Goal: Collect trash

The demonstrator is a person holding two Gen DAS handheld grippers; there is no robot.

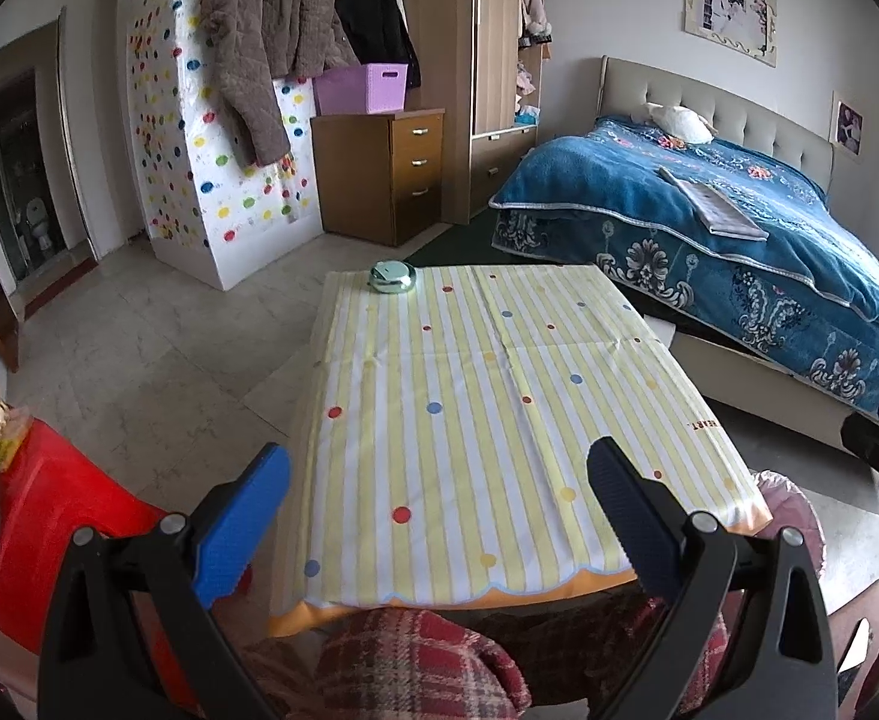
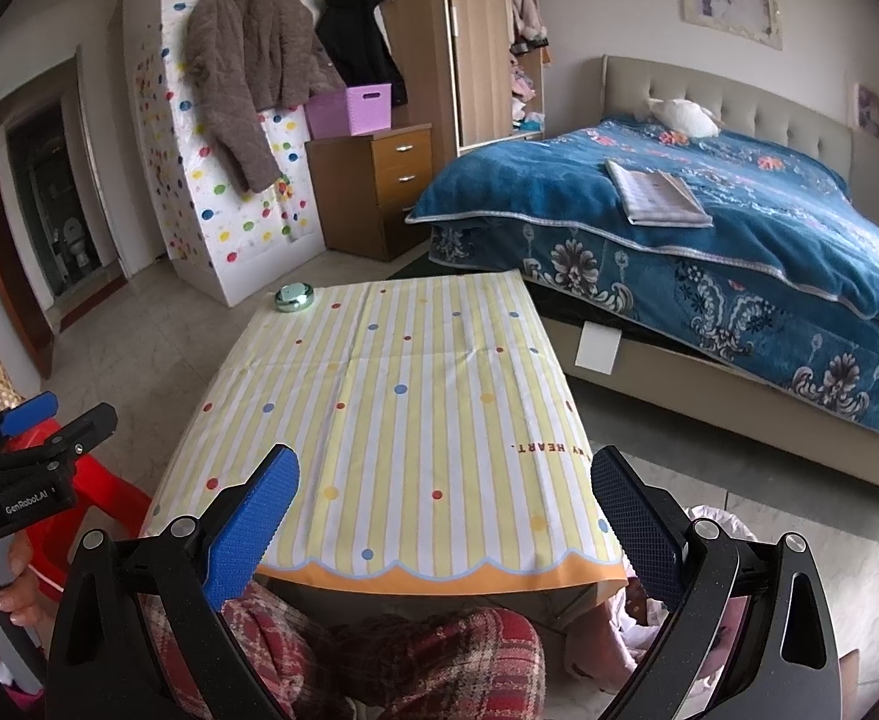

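A low table under a yellow-striped dotted cloth [image 1: 487, 420] [image 2: 391, 420] fills the middle of both views. On its far left corner stands a small green glass dish [image 1: 390, 277] [image 2: 294, 297]; I see no loose trash on the cloth. My left gripper [image 1: 439, 456] hovers open over the near edge, with nothing between its blue pads. My right gripper [image 2: 446, 457] is open and empty over the same edge. A pink bag-lined bin [image 1: 790, 504] [image 2: 721, 525] sits by the table's near right corner, partly hidden by the right fingers.
A red plastic seat [image 1: 49, 516] [image 2: 103, 492] stands at the left. A bed with a blue blanket [image 1: 739, 240] [image 2: 739, 228] runs along the right. Plaid-trousered legs [image 1: 415, 660] sit under the near edge. Bare tiled floor [image 1: 169, 348] lies left of the table.
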